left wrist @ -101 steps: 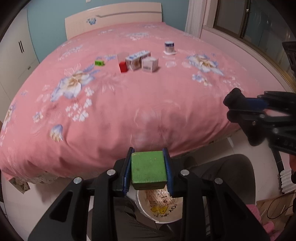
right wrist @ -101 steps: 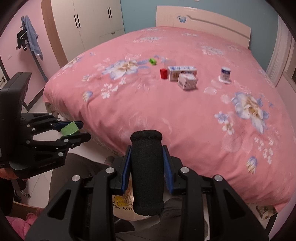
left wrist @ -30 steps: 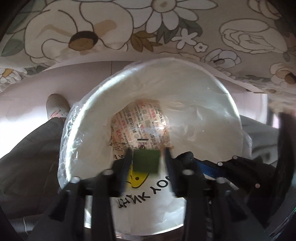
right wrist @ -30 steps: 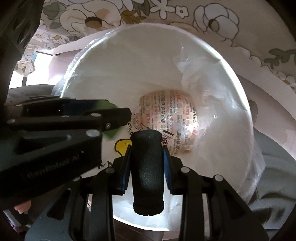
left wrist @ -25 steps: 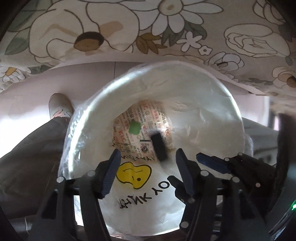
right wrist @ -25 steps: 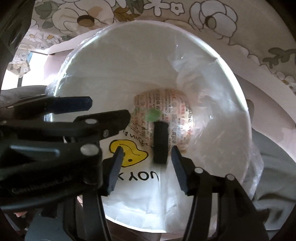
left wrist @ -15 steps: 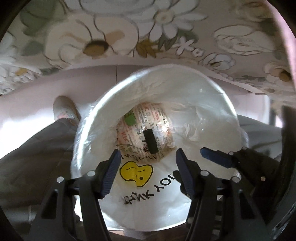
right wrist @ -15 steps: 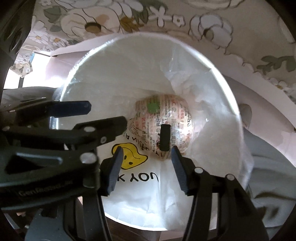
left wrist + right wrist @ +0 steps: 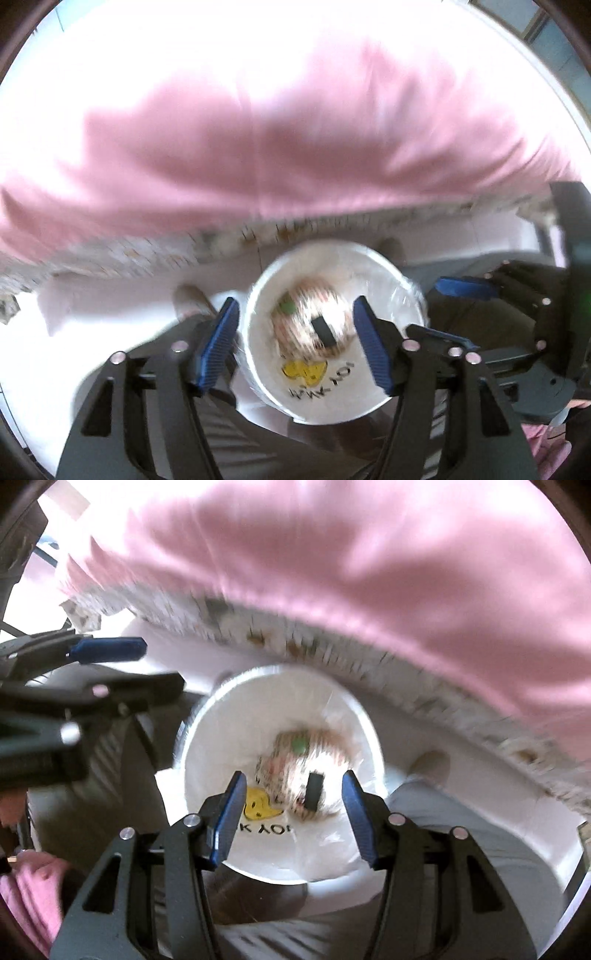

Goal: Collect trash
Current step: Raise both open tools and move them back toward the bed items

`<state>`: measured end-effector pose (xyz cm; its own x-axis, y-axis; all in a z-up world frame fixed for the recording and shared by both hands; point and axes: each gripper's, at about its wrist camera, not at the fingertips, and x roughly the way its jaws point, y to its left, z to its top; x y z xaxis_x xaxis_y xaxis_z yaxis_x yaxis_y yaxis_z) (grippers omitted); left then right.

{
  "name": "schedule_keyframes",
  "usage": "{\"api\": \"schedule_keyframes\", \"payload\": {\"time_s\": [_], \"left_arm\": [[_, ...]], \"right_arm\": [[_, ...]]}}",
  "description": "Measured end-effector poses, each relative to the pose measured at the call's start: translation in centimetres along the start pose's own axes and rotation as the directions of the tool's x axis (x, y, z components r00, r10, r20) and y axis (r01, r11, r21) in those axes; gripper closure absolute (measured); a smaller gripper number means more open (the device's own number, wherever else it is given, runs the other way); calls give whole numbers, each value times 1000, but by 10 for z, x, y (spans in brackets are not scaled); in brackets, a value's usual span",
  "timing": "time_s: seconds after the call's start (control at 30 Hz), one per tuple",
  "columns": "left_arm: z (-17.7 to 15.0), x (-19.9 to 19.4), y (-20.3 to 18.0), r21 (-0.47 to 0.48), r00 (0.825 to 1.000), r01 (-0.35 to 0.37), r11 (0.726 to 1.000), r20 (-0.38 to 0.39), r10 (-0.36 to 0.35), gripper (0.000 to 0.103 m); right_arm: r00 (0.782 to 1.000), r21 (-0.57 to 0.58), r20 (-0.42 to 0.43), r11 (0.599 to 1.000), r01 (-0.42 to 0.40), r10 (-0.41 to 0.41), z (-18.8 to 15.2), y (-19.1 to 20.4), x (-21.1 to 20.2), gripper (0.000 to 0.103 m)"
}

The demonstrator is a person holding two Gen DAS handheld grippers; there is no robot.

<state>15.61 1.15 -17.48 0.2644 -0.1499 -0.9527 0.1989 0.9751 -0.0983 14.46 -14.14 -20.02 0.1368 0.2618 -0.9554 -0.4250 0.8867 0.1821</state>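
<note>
A white bin (image 9: pixel 391 273) lined with a clear plastic bag stands on the floor below both grippers. At its bottom lie a green block (image 9: pixel 286 307) and a black foam cylinder (image 9: pixel 325 331). The same green block (image 9: pixel 298 744) and black cylinder (image 9: pixel 314 785) show in the right wrist view, inside the bin (image 9: pixel 229 720). My left gripper (image 9: pixel 297 347) hangs above the bin, its jaws opening, nothing between them. My right gripper (image 9: pixel 293 814) is likewise above the bin with jaws opening and empty. Each gripper shows at the side of the other's view. Both pictures are blurred.
The pink bedspread (image 9: pixel 280 147) of the bed overhangs just beyond the bin, with a floral sheet edge (image 9: pixel 110 258) under it. A person's grey trouser legs (image 9: pixel 461 812) and shoes (image 9: pixel 190 299) flank the bin on the pale floor.
Both grippers let go: the green block and the black cylinder fell into the bin. Both grippers then rose well above it with wider jaws, bringing the pink bedspread back into view.
</note>
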Motion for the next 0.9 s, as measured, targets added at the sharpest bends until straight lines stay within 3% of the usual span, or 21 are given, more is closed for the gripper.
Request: {"api": "schedule_keyframes", "payload": {"time_s": [0.17, 0.37, 0.9], "left_arm": [[21, -58, 3, -9, 992, -30, 1000, 125, 31, 24], [40, -113, 1, -10, 973, -51, 999, 225, 52, 17], [82, -168, -1, 8, 936, -82, 997, 345, 74, 13]], "right_arm": [[988, 16, 150, 999, 36, -38, 13, -11, -70, 35], [955, 27, 288, 997, 69, -74, 24, -18, -142, 30], [859, 8, 495, 989, 146, -131, 64, -23, -236, 28]]}}
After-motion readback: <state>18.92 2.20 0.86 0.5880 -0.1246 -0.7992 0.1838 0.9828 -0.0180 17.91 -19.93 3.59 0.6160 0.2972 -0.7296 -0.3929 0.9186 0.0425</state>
